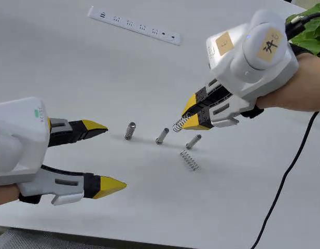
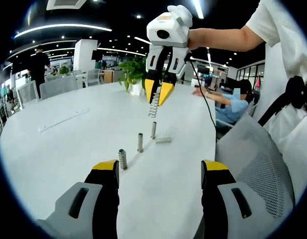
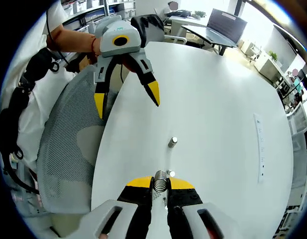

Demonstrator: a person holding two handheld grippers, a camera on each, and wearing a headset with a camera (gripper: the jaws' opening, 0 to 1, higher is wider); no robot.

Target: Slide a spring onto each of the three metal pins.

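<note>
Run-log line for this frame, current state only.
right tool: shut on held spring, in air | left tool: open, empty | sprung pin: one | bare pins: two | loose spring: lying beside bare pins

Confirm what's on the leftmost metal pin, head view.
A silver coiled wire spring sits over it; the coils cover the shaft. The middle bare metal pin and right bare metal pin carry nothing. The right tool grips a second spring.
</note>
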